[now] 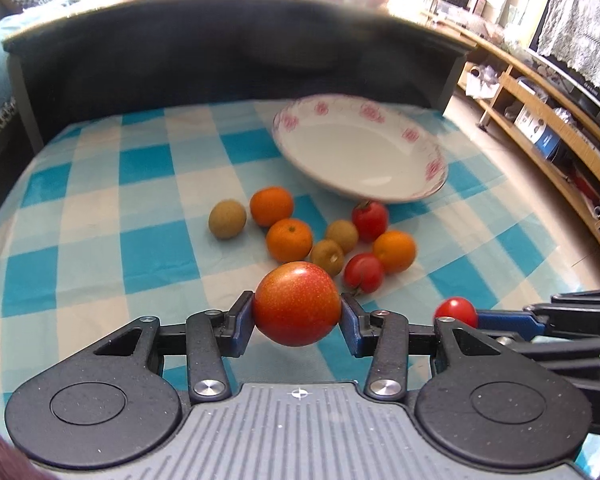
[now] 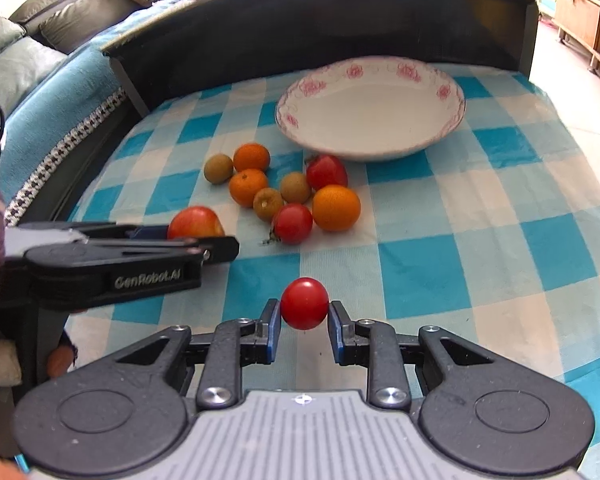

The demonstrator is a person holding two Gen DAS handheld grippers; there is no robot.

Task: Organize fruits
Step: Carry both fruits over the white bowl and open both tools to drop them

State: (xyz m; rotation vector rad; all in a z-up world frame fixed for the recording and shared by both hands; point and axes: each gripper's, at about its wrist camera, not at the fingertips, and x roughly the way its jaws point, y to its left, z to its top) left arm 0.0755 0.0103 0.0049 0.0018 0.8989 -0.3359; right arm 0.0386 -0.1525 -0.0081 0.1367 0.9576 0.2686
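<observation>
Red-orange and speckled, the large fruit (image 1: 297,304) sits clamped in the left gripper (image 1: 297,312) above the checked worktop (image 1: 100,200), the cherry tomato (image 2: 304,303) pinched in the right gripper (image 2: 304,316); carry both level over the empty plate (image 2: 452,120) before releasing low.
</observation>
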